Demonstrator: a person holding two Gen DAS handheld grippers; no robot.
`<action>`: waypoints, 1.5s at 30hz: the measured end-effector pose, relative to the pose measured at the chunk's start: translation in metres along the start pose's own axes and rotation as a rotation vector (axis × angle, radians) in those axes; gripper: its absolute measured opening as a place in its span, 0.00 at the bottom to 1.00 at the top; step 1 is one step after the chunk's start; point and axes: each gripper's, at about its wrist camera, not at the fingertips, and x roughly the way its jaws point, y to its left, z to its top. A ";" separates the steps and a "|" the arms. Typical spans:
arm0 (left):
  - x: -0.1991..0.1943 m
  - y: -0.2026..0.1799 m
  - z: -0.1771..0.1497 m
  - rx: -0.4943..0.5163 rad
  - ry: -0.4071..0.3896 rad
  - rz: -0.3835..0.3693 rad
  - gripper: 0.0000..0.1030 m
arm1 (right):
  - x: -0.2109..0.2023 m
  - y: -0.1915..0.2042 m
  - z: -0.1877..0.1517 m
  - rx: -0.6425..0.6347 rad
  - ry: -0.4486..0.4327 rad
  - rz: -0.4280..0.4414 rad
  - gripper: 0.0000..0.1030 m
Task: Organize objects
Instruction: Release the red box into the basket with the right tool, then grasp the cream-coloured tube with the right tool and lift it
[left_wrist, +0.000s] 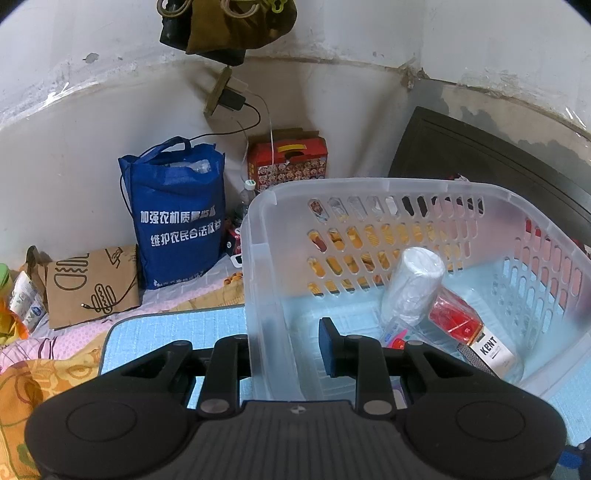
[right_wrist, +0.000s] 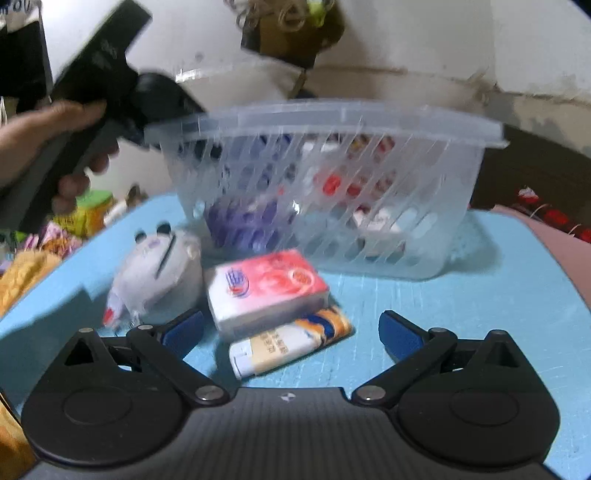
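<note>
My left gripper (left_wrist: 284, 347) is shut on the near left wall of a clear plastic basket (left_wrist: 369, 184), with one finger outside and one inside. In the basket lie a white roll (left_wrist: 413, 284), a red packet (left_wrist: 454, 317) and a KENT box (left_wrist: 493, 354). In the blurred right wrist view, my right gripper (right_wrist: 291, 330) hangs open just above a pink tissue pack (right_wrist: 266, 284) and a white and orange pack (right_wrist: 288, 343), in front of the basket (right_wrist: 332, 118). A grey plush toy (right_wrist: 159, 273) lies to their left. A hand holds the left gripper (right_wrist: 162, 129) at the basket's rim.
The basket stands on a light blue mat (left_wrist: 177, 336) over patterned bedding. Against the wall are a blue tote bag (left_wrist: 177, 214), a red carton (left_wrist: 288, 162) and a brown paper bag (left_wrist: 92, 284). A dark board (left_wrist: 480, 155) leans behind the basket.
</note>
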 end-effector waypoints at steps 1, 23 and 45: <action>0.000 0.000 0.000 0.000 0.000 -0.001 0.30 | 0.003 -0.001 0.001 0.006 0.019 -0.002 0.99; -0.002 0.001 0.001 0.001 0.000 -0.004 0.30 | -0.014 -0.005 -0.012 -0.042 0.005 0.031 0.44; -0.002 0.001 0.001 0.012 0.000 -0.003 0.30 | -0.021 -0.031 -0.008 0.017 -0.008 -0.077 0.26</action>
